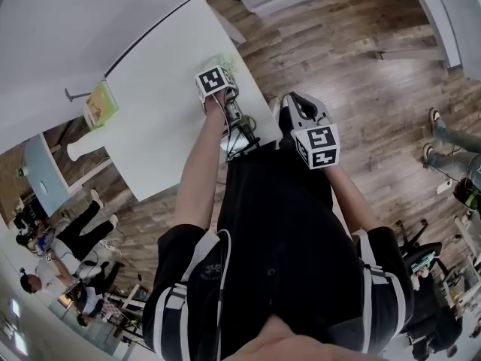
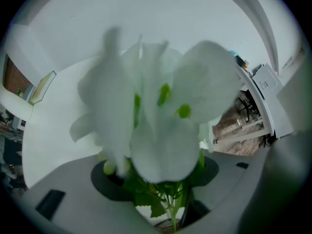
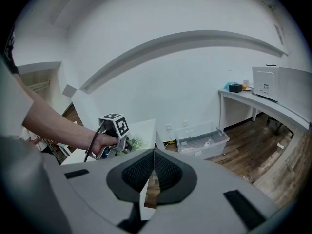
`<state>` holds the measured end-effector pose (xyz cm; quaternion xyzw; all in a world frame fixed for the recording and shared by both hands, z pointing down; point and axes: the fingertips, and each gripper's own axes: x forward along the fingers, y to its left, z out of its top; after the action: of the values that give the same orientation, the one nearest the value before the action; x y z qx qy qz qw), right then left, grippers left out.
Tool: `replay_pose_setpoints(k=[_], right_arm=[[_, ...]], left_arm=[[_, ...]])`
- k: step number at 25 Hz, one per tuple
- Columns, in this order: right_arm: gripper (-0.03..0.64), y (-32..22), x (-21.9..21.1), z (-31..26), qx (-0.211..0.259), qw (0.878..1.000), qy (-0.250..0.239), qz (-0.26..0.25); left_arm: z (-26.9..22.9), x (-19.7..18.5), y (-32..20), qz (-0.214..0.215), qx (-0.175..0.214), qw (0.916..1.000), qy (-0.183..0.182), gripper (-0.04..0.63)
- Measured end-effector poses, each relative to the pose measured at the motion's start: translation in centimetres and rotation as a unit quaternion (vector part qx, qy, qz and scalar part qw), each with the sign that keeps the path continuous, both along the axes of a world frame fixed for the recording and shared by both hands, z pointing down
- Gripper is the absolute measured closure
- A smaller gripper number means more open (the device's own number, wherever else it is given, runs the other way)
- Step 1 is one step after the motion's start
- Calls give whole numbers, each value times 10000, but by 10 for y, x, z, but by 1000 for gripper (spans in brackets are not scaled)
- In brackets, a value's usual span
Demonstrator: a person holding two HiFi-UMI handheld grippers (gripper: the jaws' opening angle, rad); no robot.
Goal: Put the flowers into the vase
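Left claw (image 2: 158,175): I'm pointing it steeply down over the flowers (image 2: 161,106), jaws partway in around the green stems, leaves brushing both pads, no firm pinch showing.
Right claw (image 3: 153,172): I'm hanging it clenched and empty, off the bench (image 1: 165,74).
Flowers: standing at the bench's near edge.
Vase (image 1: 77,150): sitting well apart at the left corner, flowerless.
Progress: I'm judging the pickup barely begun, with the carry and the insertion remaining.

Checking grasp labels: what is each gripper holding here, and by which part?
Left gripper brackets the flowers at the leafy stems below the blooms; a firm grip cannot be told. Right gripper is shut, empty.
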<state>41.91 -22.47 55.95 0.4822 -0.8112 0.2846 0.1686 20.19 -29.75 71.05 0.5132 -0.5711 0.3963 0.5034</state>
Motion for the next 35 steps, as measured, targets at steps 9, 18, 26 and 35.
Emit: replay_pose_setpoints(k=[9,18,26,35], right_arm=[[600,-2,-5,-1,29,9999,65,-120],[600,0,-18,-12,204,9991,-126,-352],[600,0,-56,-25,358,9949,-178,-921],[600,4,-114,-54,891,9764,-109,-1966]], left_arm=[[-12,-11,-2,-315,409,9979,402,339],[-145,-21,-23,72,3347,9407,556,341],[-292,-53,22,-21,5345,8446,-320,341],[-355,-99,103,-843,5651,8145,-1005,342]])
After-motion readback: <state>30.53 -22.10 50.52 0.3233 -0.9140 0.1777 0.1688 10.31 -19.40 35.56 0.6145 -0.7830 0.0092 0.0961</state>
